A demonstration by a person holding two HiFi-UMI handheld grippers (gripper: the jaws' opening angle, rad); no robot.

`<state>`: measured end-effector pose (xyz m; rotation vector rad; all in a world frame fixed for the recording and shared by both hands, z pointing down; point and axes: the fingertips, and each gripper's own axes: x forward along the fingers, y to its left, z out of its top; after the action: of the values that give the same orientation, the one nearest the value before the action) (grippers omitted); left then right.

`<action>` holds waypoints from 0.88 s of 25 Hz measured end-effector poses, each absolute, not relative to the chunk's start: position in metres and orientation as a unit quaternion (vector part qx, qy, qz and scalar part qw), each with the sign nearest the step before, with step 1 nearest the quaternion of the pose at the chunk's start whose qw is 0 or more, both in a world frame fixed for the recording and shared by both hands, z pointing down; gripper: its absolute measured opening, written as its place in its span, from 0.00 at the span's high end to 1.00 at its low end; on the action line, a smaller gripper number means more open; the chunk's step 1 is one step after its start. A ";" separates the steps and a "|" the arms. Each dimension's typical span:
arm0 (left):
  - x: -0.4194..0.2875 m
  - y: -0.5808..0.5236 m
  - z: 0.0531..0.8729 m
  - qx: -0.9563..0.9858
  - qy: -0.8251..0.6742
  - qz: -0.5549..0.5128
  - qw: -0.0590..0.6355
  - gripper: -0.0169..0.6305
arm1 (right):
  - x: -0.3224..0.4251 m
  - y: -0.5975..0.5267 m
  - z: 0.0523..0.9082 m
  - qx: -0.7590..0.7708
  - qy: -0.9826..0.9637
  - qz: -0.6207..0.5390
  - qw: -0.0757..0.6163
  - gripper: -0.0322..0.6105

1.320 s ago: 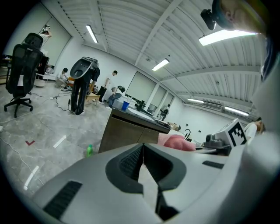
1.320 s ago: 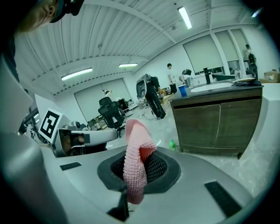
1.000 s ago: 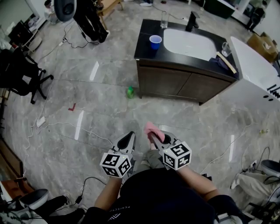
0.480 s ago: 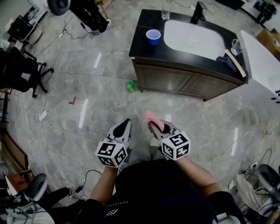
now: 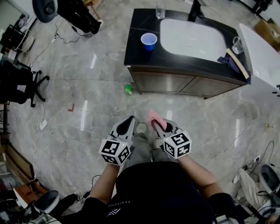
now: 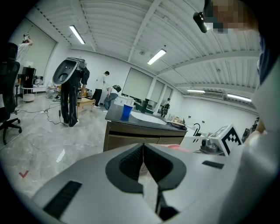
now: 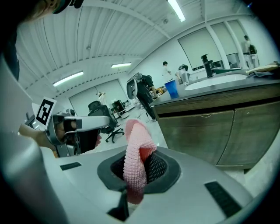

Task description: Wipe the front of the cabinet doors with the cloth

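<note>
Two claws were held side by side low in the head view, above the grey marble floor [image 5: 87, 78]. The left claw [image 5: 129, 119] had its jaws pressed together, with nothing between them. The right claw [image 5: 155, 125] pinched the one pink cloth [image 5: 153, 116], which stood up folded from between its jaws and rose past their tips.

The cloth was well apart from the cabinet [image 5: 183, 83], with a stretch of floor between them. The cabinet front showed two wooden doors, the left door [image 7: 197, 135] and the right door [image 7: 251, 131], both closed. They sat under a dark tabletop [image 5: 135, 48] holding one white basin [image 5: 192, 39].

On the tabletop stood one blue cup [image 5: 148, 40] near the left front corner. There were also two clear glasses, the back glass [image 5: 160, 11] at the rear edge and the end glass [image 5: 237, 43] at the right end. One black faucet [image 5: 192, 11] rose behind the basin. One small green object [image 5: 128, 89] lay on the floor just beside the cabinet's left front corner.
</note>
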<state>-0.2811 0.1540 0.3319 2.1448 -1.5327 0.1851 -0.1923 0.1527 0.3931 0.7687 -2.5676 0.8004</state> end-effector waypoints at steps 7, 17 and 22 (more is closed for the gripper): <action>-0.316 0.114 0.356 0.798 -0.534 0.076 0.268 0.96 | -0.240 0.110 0.409 0.283 -0.902 0.268 0.185 0.88; -0.361 0.051 0.406 0.821 -0.488 0.101 0.278 0.96 | -0.297 0.050 0.434 0.311 -0.896 0.244 0.203 0.88; -0.369 0.026 0.425 0.818 -0.492 0.113 0.277 0.96 | -0.312 0.020 0.459 0.306 -0.898 0.237 0.209 0.88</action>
<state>-0.3693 0.0261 0.4253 2.1961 -1.3221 0.3032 -0.3119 0.0199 0.4594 0.8515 -2.4979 0.6580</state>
